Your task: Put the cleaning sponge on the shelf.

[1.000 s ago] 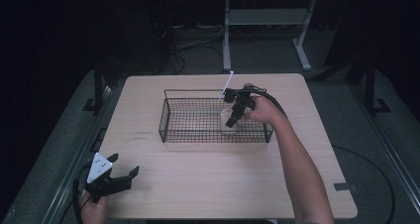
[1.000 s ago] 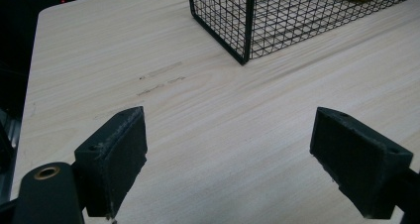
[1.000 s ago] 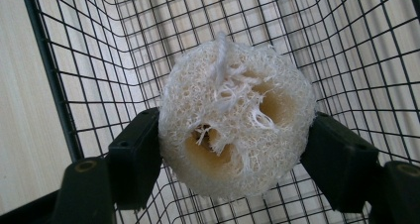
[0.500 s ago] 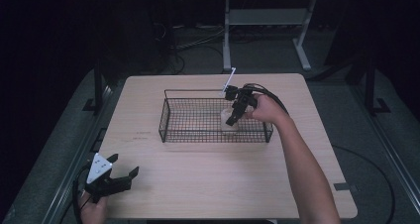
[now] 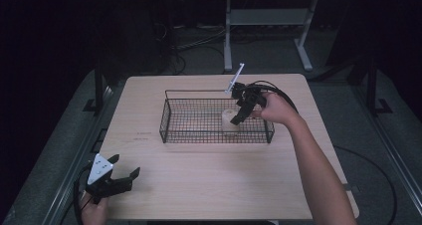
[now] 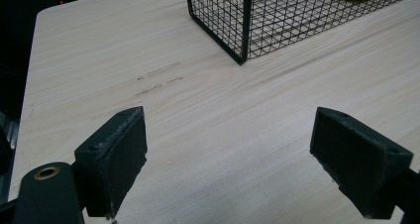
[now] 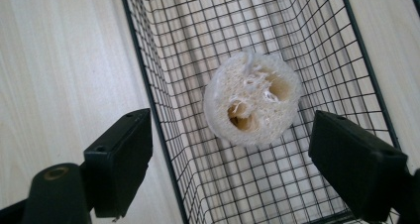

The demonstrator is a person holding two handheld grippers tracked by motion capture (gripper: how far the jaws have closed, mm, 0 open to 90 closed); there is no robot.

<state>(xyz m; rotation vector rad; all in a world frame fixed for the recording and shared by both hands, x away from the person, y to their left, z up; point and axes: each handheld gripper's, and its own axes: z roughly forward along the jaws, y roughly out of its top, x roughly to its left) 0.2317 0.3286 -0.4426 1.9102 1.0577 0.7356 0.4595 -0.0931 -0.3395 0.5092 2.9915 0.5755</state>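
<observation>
Right gripper (image 5: 237, 116) in my right hand sits over the right end of the black wire basket (image 5: 171, 116), tipped down toward its floor. Its jaws have just been opening and now stand wide apart, pads off everything. Nothing is between them at jaw level; in the right gripper view the loofah slice (image 7: 252, 105) shows lower down, between the two black jaws, lying on the basket's mesh floor. One jaw hangs outside the basket's wire wall, above bare table; the other hangs over the basket's inside.

Loofah: pale, round, fibrous, with hollow chambers facing up. It rests flat in the basket, in the right half, close to the front wall as the high view has it (image 5: 230, 118). Not touched by either pad.

Basket: rectangular, open-topped, standing near the middle of the light wooden table (image 5: 209, 185), long side across.

Left gripper (image 5: 124, 177) in my left hand is at the near left corner of the table, well apart from the basket. Jaws spread wide, nothing between them, bare wood below. In the left gripper view a basket corner (image 6: 242, 30) shows ahead, with faint scuff marks (image 6: 158, 78) on the tabletop short of it.
</observation>
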